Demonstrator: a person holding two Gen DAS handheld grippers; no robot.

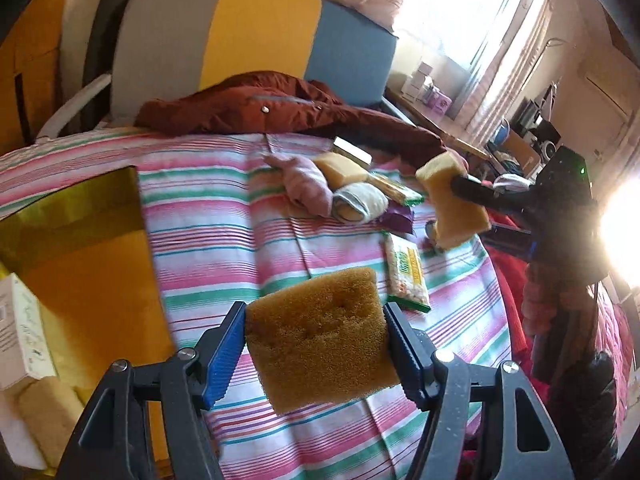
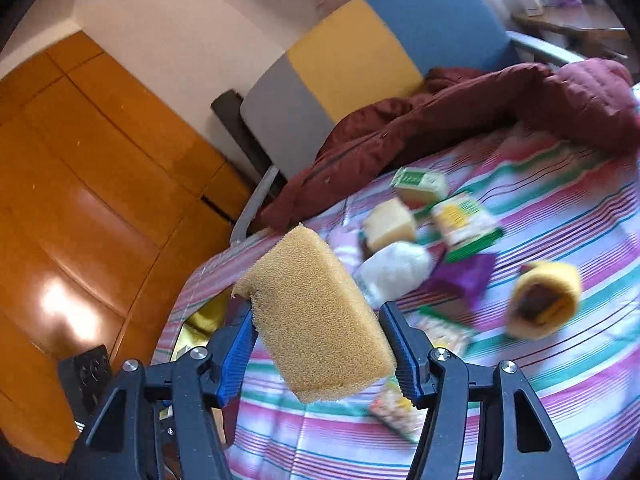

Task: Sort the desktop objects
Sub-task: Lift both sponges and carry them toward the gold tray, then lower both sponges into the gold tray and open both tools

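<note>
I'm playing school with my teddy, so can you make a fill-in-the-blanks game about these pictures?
1. The left gripper is holding a brown ____.
2. The right gripper holds a second sponge, so ____ sponges are held in all.
3. The bedsheet under the things has a pattern of ____.
4. The jacket lying at the far edge of the sheet is dark ____.

Missing words: sponge; two; stripes; red

Jacket (image 1: 248, 108) behind sponge (image 1: 344, 168) — both on bedspread (image 1: 224, 224).

Black claw (image 1: 316, 354), blue ribbed pads (image 1: 224, 354), silver screws
</note>
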